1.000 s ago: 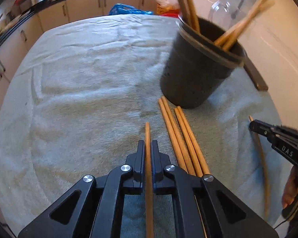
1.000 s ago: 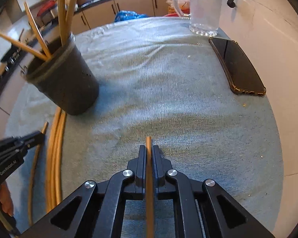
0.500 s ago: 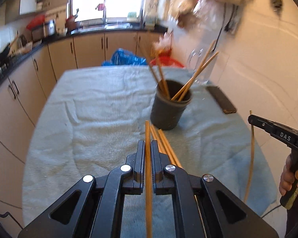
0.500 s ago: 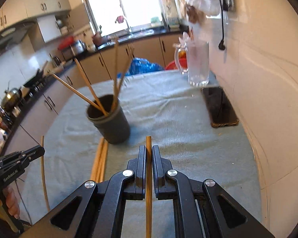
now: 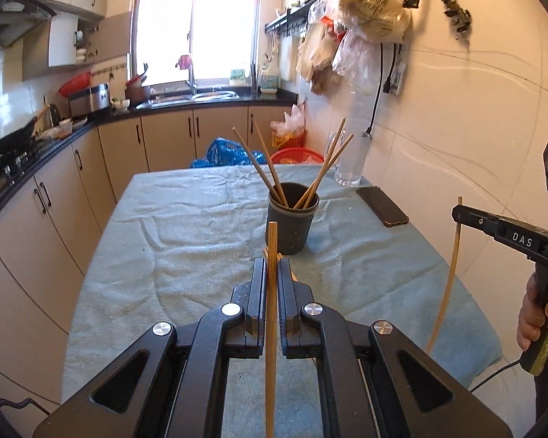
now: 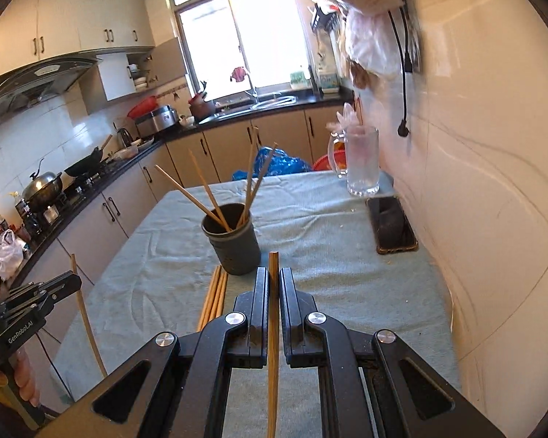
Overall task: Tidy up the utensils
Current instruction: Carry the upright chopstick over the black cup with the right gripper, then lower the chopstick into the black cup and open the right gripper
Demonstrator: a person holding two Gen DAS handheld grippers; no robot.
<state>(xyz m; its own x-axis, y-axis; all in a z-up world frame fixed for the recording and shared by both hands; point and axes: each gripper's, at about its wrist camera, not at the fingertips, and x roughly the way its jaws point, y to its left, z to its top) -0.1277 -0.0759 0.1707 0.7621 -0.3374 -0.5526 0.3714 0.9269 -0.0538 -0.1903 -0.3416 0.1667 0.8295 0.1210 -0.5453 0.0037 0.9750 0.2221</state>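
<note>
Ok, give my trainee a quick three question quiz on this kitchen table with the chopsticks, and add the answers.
1. True or false: each hand-held gripper, left and right, is shut on a chopstick.
2. How many chopsticks stand in the dark cup? A two, B four, C six.
3. Fill in: the phone lies near the wall, between the camera and the glass ____.

Key: 1 true; 2 B; 3 mug.
</note>
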